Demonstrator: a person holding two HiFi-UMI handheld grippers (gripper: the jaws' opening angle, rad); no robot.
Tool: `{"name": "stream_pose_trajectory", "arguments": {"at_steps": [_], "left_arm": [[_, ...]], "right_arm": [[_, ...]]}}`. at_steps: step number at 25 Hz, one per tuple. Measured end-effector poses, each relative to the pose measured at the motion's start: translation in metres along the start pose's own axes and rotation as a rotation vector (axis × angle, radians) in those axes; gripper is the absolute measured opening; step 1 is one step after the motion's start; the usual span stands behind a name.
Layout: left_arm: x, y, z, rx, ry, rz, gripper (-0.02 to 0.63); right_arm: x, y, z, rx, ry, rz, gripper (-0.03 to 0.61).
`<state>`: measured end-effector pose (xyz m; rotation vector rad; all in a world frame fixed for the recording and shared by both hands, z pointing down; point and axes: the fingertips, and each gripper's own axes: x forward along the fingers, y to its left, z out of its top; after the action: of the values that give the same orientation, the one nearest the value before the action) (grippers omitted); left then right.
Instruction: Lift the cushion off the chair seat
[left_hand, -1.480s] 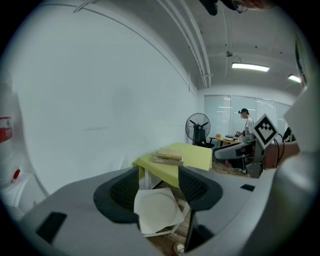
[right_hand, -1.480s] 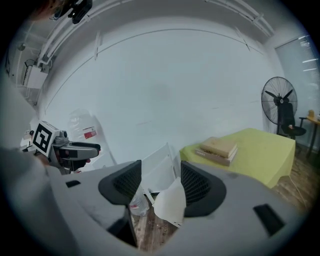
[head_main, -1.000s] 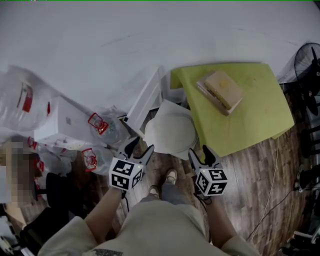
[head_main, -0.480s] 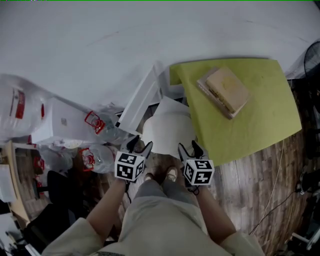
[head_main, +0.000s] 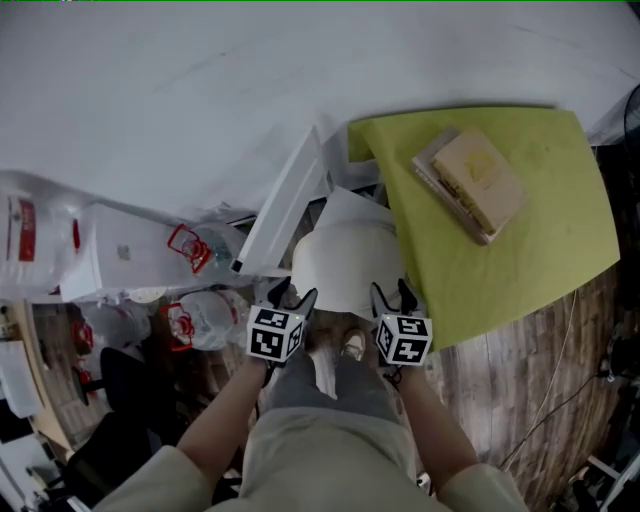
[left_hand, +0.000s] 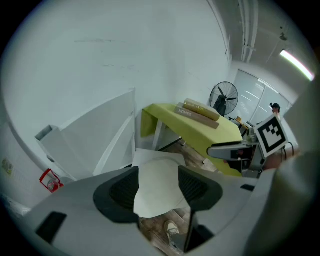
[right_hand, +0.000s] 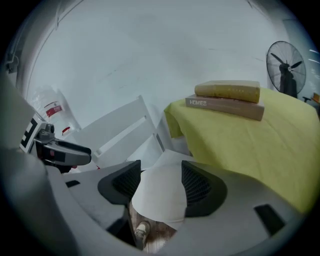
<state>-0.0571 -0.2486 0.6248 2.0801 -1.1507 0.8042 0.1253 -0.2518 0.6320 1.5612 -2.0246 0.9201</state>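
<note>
A round cream cushion (head_main: 345, 268) lies on the seat of a white chair (head_main: 283, 207), which is tucked against the green table. My left gripper (head_main: 292, 296) hangs open over the cushion's near left edge. The right gripper (head_main: 393, 292) is over the near right edge, and its jaws are opening. Neither pair of pads presses on anything. In the left gripper view the cushion (left_hand: 157, 187) shows beyond the left gripper (left_hand: 158, 186), with the right gripper (left_hand: 235, 150) off to the side. The right gripper view shows the cushion (right_hand: 160, 192) past the right gripper (right_hand: 161, 187), and the left gripper (right_hand: 62, 150) beside it.
A table under a yellow-green cloth (head_main: 520, 250) stands right of the chair, with two stacked books (head_main: 472, 182) on it. Plastic bags with red print (head_main: 195, 250) and a white box (head_main: 125, 250) lie on the left. A fan (left_hand: 223, 97) stands beyond the table. The person's shoes (head_main: 352, 345) rest on wooden floor.
Both grippers have sunk and moved in toward the cushion's near edge, drawing closer together. The cushion has not moved.
</note>
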Motion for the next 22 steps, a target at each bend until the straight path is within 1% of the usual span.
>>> {"name": "stream_pose_trajectory", "arguments": {"at_steps": [3,7,12,15,18,20,22], "left_arm": [[0.025,0.01,-0.008,-0.013,0.027,-0.023,0.241],[0.06,0.015,-0.025,-0.051,0.062,-0.058,0.241],[0.105,0.027,-0.051,-0.036,0.099,-0.05,0.241],[0.128,0.039,-0.065,-0.043,0.097,-0.042,0.245],[0.148,0.049,-0.077,-0.04,0.079,-0.038,0.269],[0.163,0.056,-0.089,-0.037,0.092,-0.029,0.275],[0.177,0.063,-0.104,-0.039,0.117,-0.02,0.275]], "right_arm": [[0.021,-0.007,-0.011,0.024,0.01,-0.036,0.27],[0.047,-0.019,-0.036,0.053,0.037,-0.085,0.272],[0.081,-0.039,-0.068,0.084,0.072,-0.125,0.284],[0.102,-0.053,-0.09,0.081,0.102,-0.145,0.287],[0.122,-0.065,-0.112,0.058,0.134,-0.152,0.293],[0.135,-0.073,-0.124,0.046,0.149,-0.154,0.299],[0.148,-0.082,-0.136,0.056,0.161,-0.16,0.302]]}}
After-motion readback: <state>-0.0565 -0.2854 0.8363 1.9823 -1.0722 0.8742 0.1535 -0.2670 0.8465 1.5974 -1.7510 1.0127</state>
